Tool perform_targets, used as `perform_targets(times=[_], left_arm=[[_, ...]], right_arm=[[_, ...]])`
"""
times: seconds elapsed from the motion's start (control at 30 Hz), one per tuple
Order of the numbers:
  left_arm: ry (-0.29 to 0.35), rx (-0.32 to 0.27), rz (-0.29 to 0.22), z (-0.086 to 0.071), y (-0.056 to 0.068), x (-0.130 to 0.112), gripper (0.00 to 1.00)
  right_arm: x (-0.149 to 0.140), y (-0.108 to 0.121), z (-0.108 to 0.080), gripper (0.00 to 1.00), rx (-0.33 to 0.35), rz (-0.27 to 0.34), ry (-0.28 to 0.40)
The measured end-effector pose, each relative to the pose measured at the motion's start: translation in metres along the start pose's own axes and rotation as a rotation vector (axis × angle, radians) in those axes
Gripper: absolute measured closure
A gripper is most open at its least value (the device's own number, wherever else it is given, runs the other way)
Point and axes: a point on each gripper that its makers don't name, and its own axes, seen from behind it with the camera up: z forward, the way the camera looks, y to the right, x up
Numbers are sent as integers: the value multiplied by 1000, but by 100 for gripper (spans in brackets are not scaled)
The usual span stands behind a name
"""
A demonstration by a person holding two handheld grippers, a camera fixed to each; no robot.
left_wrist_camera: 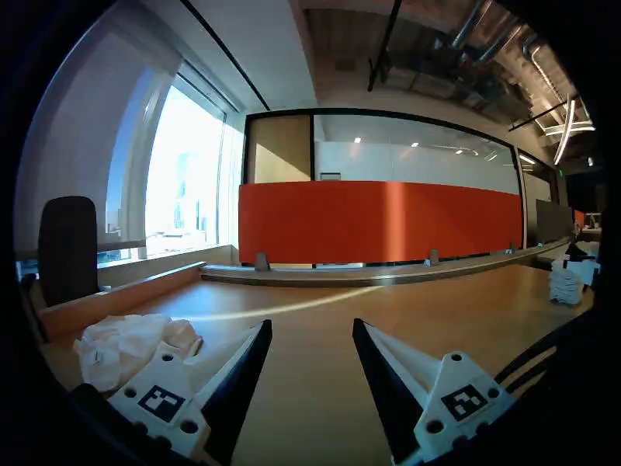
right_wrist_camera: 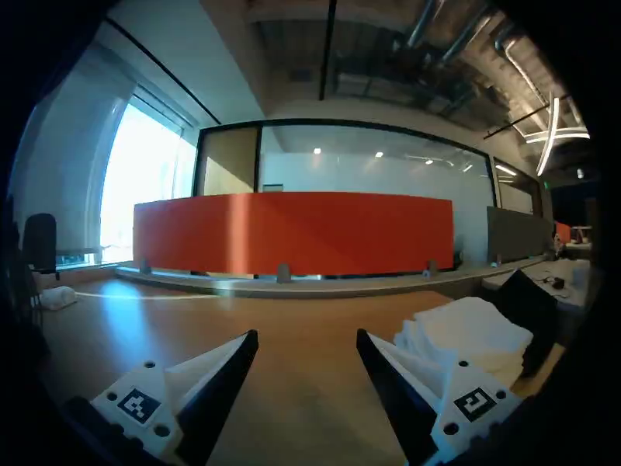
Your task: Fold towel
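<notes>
Wooden desk point(left_wrist_camera: 326, 311) under an orange partition point(left_wrist_camera: 372, 221): a crumpled towel point(left_wrist_camera: 124, 342) lies just beside the left gripper point(left_wrist_camera: 310, 322) (jaws spread, empty); the right gripper point(right_wrist_camera: 307, 334), jaws likewise spread, sits near a folded stack point(right_wrist_camera: 466, 326).

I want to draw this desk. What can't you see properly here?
Left gripper view: crumpled towel, lower part hidden behind the left gripper.
Left gripper view: white things at the right edge, small and cut off.
Right gripper view: folded white stack, front covered by the right gripper.
Right gripper view: white bundle far left, too small to identify.
</notes>
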Motion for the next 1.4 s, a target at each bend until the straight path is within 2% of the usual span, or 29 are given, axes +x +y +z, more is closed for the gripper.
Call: perform_targets(times=[1.4], left_arm=[[1,0,0,1,1,-2,24]], right_arm=[[-1,-1,0,1,1,0,-1]])
